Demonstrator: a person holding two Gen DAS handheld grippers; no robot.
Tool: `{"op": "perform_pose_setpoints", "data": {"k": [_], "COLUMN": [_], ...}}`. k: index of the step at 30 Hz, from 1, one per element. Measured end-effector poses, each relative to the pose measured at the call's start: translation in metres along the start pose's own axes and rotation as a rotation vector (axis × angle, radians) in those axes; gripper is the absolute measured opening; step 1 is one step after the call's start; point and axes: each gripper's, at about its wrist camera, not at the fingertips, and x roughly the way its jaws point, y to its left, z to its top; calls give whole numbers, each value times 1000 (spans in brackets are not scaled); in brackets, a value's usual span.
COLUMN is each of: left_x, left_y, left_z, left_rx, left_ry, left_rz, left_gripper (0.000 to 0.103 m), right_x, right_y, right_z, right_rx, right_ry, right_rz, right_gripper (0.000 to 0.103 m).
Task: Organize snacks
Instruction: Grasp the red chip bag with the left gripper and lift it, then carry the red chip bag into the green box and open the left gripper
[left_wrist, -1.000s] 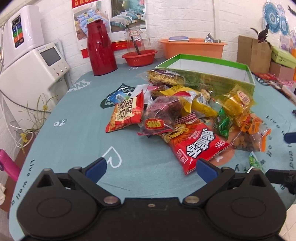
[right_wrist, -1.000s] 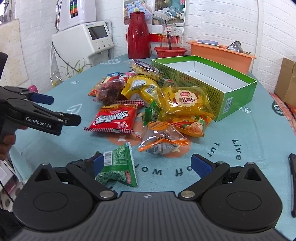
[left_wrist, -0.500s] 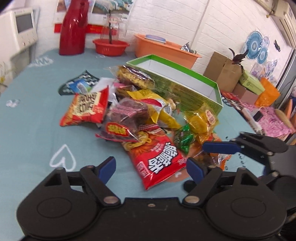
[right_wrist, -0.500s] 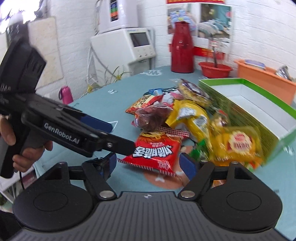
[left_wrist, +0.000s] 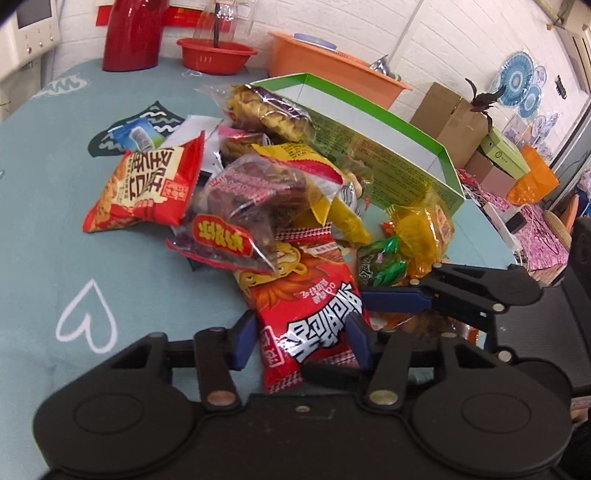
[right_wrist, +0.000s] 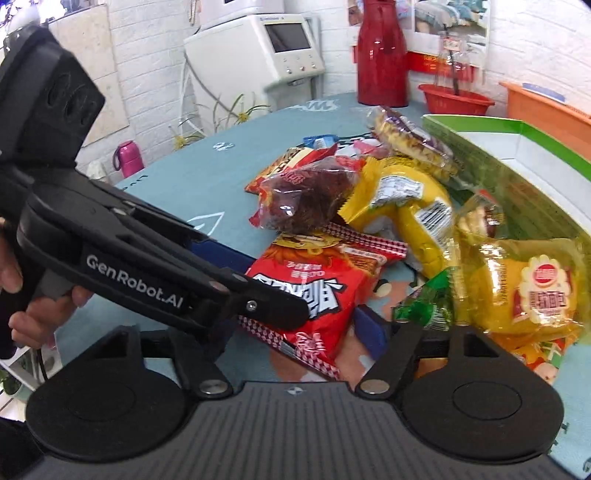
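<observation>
I see a teal tablecloth (left_wrist: 55, 229) printed with white hearts, white brick walls behind, a red thermos (left_wrist: 131, 35) at eleven o'clock and an orange tub (left_wrist: 332, 79) at one. The snack pile (left_wrist: 266, 192) lies mid-table against the open green box (left_wrist: 388, 147). My left gripper (left_wrist: 301, 341) has just been closing its jaws, which now straddle the near end of the red chip bag (left_wrist: 314, 306); whether they pinch it I cannot tell. My right gripper (right_wrist: 291, 332) has just been narrowing, jaws apart over that bag.
</observation>
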Motion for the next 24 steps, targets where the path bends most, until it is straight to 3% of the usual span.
{"op": "perform_pose_setpoints", "data": {"k": [3, 9, 13, 17, 24], "left_x": [-14, -44, -50, -32, 36], "left_y": [-1, -25, -47, -67, -92], "left_z": [1, 9, 36, 70, 122], "left_rx": [-22, 20, 77, 120, 165], "left_ry": [-23, -115, -187, -224, -210], "left_rz": [-17, -40, -70, -113, -192], "left_gripper": [49, 48, 48, 48, 49], "right_x": [-16, -51, -69, -77, -76], "right_y": [4, 8, -5, -36, -108], "right_z": [-1, 8, 23, 39, 44], "right_rx": [-18, -67, -90, -63, 76], "right_ry": [-32, -144, -237, -292, -341], "right_rz": [-14, -79, -153, -234, -318], "right_gripper": [78, 75, 74, 74, 74]}}
